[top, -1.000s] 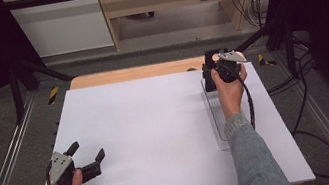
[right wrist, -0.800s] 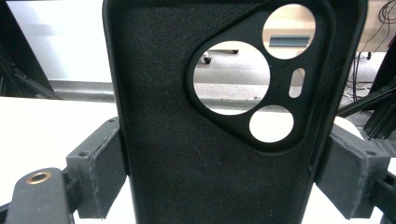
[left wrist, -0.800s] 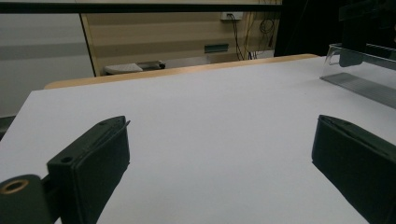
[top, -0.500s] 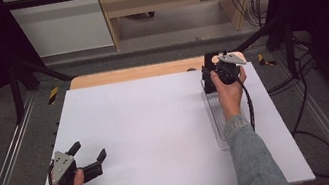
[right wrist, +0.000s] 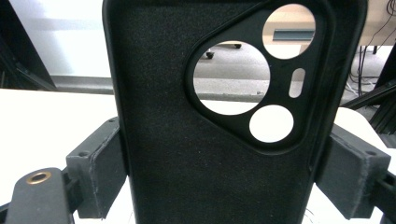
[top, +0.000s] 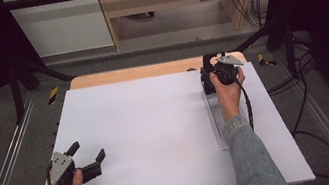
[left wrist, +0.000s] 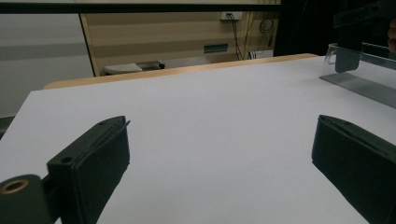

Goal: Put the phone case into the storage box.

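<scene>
Matte black phone case [right wrist: 187, 154] — upright, triangular camera cutout, round holes.

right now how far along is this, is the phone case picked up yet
Done: the right claw is clamped on the black phone case, holding it upright. In hand: it sits at the far end of the clear tray. Left: where the case goes is unclear; the left claw waits open and empty.

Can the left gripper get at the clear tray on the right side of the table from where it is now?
Probably yes: the left gripper is open, and bare table lies between it and the clear tray.
</scene>
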`<state>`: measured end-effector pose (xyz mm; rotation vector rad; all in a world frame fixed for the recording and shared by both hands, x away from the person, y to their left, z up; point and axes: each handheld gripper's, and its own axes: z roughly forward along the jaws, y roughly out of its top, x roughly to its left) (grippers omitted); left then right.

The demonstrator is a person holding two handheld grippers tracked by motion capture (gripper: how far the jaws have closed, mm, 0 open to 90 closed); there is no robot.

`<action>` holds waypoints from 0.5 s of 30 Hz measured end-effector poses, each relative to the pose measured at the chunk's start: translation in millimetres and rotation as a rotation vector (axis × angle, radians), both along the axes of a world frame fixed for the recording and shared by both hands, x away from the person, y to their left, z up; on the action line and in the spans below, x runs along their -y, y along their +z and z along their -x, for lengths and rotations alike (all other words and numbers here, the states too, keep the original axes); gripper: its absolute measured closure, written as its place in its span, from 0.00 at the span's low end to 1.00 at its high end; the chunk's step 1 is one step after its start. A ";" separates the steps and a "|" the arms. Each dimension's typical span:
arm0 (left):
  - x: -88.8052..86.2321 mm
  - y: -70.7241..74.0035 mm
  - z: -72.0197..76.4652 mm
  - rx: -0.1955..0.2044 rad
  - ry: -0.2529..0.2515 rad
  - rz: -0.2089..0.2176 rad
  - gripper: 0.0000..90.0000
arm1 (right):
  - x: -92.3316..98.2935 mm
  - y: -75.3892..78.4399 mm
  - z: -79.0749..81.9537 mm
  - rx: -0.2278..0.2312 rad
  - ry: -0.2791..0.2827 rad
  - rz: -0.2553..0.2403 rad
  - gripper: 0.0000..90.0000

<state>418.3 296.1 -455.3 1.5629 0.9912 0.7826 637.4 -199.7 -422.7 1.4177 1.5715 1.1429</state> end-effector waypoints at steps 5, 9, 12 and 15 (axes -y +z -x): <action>0.1 0.2 0.5 0.001 -0.001 0.001 0.05 | -1.3 -1.6 -0.9 0.000 0.001 0.013 0.16; 0.0 0.1 0.4 0.001 0.000 0.001 0.05 | -1.2 -2.2 -1.6 0.003 0.009 0.006 0.16; 0.5 0.0 0.5 0.000 -0.003 0.001 0.05 | -1.1 -3.4 -2.2 0.003 0.015 0.008 0.15; 0.5 -0.1 0.7 -0.003 -0.002 -0.001 0.05 | -0.8 -4.5 -3.1 0.004 0.014 0.003 0.15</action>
